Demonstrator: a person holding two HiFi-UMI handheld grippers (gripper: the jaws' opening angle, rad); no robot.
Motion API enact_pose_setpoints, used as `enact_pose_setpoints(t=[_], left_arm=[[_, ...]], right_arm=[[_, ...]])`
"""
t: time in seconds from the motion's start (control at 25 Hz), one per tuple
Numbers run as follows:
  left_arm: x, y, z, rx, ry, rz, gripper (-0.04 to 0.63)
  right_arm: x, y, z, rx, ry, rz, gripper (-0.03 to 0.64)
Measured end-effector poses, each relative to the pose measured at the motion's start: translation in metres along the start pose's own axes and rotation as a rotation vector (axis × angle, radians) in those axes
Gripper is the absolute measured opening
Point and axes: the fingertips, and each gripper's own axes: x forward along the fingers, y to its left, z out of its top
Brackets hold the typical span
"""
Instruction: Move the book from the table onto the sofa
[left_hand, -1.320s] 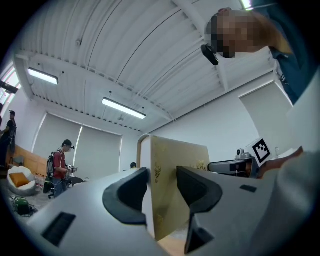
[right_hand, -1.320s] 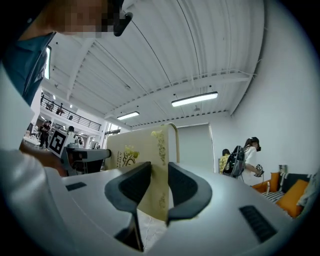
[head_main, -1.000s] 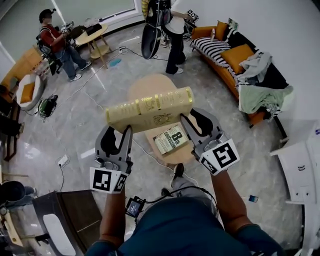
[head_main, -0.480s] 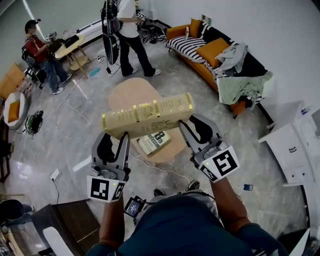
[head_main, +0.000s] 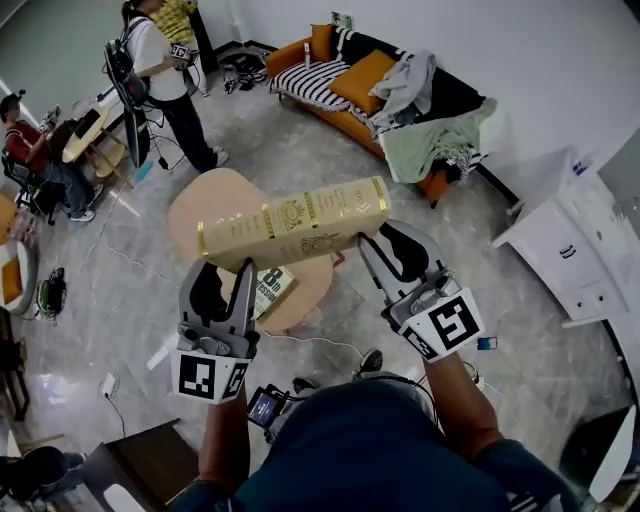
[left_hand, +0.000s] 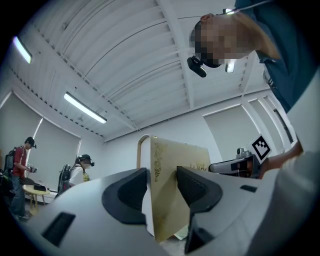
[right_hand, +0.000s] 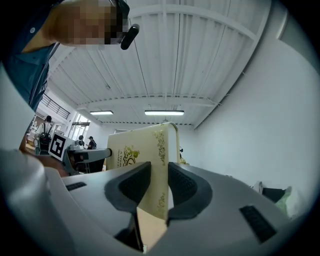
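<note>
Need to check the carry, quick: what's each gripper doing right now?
Left gripper: closed on the book, holding one end.
Right gripper: closed on the same book, holding the other end.

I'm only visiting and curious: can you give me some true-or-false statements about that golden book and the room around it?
1. The left gripper and the right gripper both clamp the gold book. True.
2. The gold book rests on the sofa. False: it is held in the air, well short of the sofa.
3. A second book lies on the round table. True.
4. The sofa is bare. False: cushions and crumpled clothes lie on it.
</note>
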Motion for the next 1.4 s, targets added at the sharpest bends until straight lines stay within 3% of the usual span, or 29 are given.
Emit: enact_pose_setpoints(t=[0.12,0.32,0.68,1.24,1.4], left_arm=[[0.022,-0.014,-0.001,-0.016,-0.002,-0.045,0.178],[0.094,-0.082,-0.019,-0.028,0.007,-0.110,0.178],[0.179,-0.162,-0.039,-0.049,0.030,-0.234,0.178],[0.300,-0.234,-0.091,-0.111,0.041,-0.446,0.178],[0.346,-0.236,-0.105,-0.125,0.037,-0.503,0.178]], right_arm=[[-0.014,-0.019,0.002,-0.003,0.013,-0.043,0.118],[-0.061,-0.106,-0.005,0.000,0.014,-0.104,0.118],[-0.121,-0.201,-0.008,-0.008,0.015,-0.228,0.118],[-0.169,-0.314,-0.036,-0.012,0.070,-0.442,0.118],[-0.160,-0.350,-0.041,-0.020,0.083,-0.494,0.118]])
